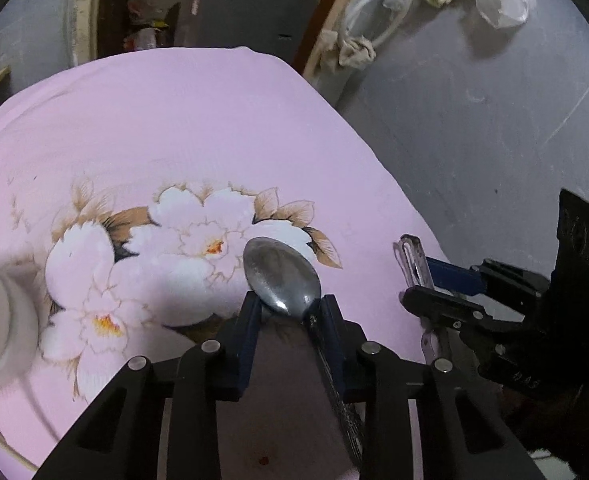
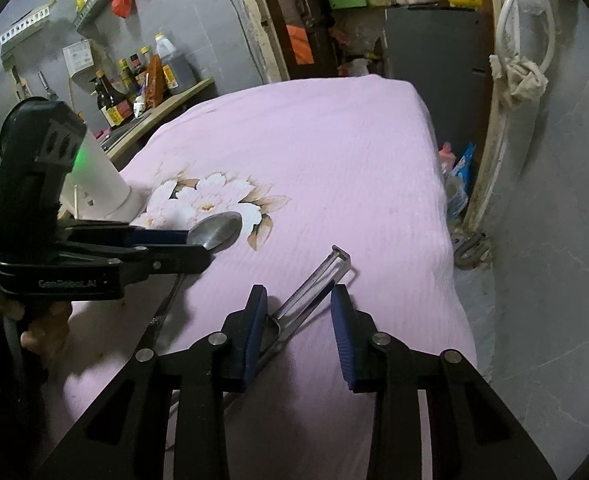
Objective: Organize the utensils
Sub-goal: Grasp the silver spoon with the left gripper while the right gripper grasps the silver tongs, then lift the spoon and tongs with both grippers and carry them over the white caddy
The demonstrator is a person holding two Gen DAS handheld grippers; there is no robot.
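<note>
- Pink cloth [image 2: 334,152], printed with white flowers [image 1: 182,236], is spread over the table, with grey floor alongside and a cluttered doorway seen behind.
- Sauce bottles [image 2: 134,80] are lined up on a shelf at the back left in the right wrist view.
- A white container [image 2: 106,184] is stood on the cloth near the flower print.
- The left gripper [image 1: 290,308] is seen narrowed around a metal spoon [image 1: 282,276]; the neck is pinched between the blue pads, the bowl sticking out ahead above the cloth and the handle running back under the right finger.
- A person's hand [image 2: 42,328] is glimpsed under that gripper's handle.
- The right gripper [image 2: 298,320] is held over a metal peeler [image 2: 314,284], which is lying on the cloth, head pointed away.
- Its left pad [image 2: 254,328] is pressed against the peeler's handle; the right pad is kept apart, so the jaws are not clamped.
- Spoon and peeler are kept near each other, not touching.
</note>
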